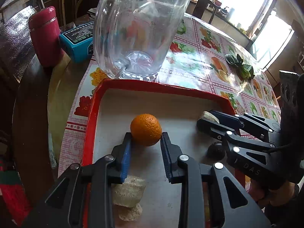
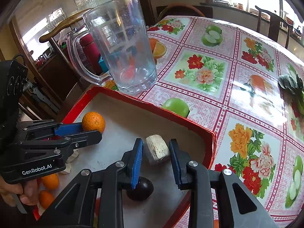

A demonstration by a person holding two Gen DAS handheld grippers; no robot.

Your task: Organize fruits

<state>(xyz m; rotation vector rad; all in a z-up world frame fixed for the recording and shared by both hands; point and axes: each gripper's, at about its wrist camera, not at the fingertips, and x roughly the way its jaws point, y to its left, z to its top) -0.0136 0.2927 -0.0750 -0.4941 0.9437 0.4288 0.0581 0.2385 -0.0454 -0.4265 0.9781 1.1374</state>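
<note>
A small orange [image 1: 146,129] rests on the grey floor of a red-rimmed tray [image 1: 161,85]. My left gripper [image 1: 146,138] stands open, its tips flanking the orange's near side with hardly any gap. In the right wrist view the same orange [image 2: 93,122] sits at the left gripper's [image 2: 92,131] tips. My right gripper [image 2: 155,142] is open around a pale rough chunk [image 2: 156,150] that lies on the tray floor, thin gaps on both sides. A dark round fruit [image 2: 140,189] lies under the right gripper's left finger.
A clear glass pitcher [image 1: 136,28] stands just beyond the tray's far rim. A magenta flask [image 1: 46,36] and a blue box [image 1: 77,41] are at the left. Leafy greens [image 2: 290,83] lie on the flowered tablecloth. More pale chunks [image 1: 129,191] and two oranges [image 2: 50,181] lie near the left gripper.
</note>
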